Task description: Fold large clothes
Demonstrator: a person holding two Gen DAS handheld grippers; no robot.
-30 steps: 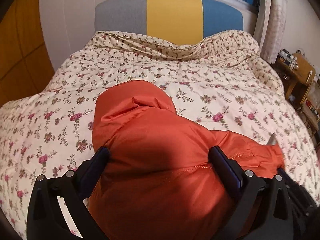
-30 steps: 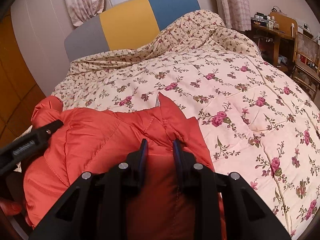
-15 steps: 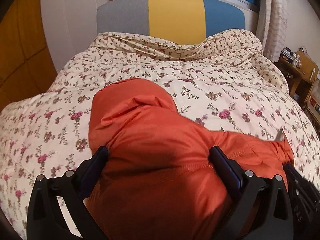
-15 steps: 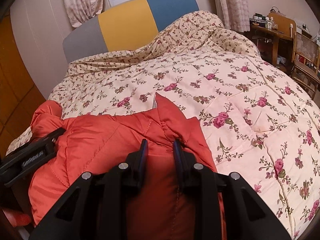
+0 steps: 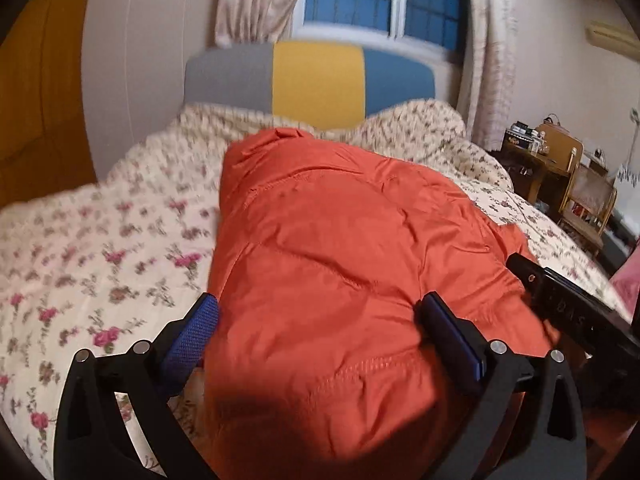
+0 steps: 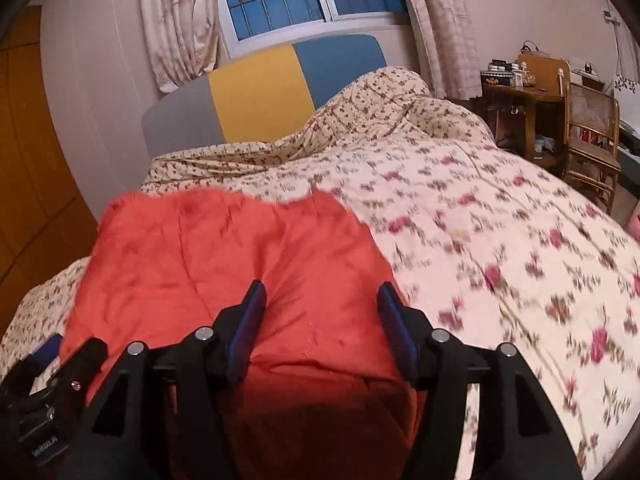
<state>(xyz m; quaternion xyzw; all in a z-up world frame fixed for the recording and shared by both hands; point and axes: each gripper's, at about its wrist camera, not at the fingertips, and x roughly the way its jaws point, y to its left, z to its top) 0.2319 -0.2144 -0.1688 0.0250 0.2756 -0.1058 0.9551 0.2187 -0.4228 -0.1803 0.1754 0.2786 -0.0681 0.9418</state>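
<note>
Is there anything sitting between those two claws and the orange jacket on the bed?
Nothing visible does. The orange jacket already bulges between the open fingers of the left gripper, and likewise the right gripper. Around it lies only the floral quilt.

The jacket's (image 5: 340, 264) near end runs off the bottom edge in both views. Its bulk hides the bed (image 6: 500, 248) beneath. The quilt's (image 5: 100, 248) flowers smear with blur. Items on the far desk (image 6: 520, 92) are too small to tell.
</note>
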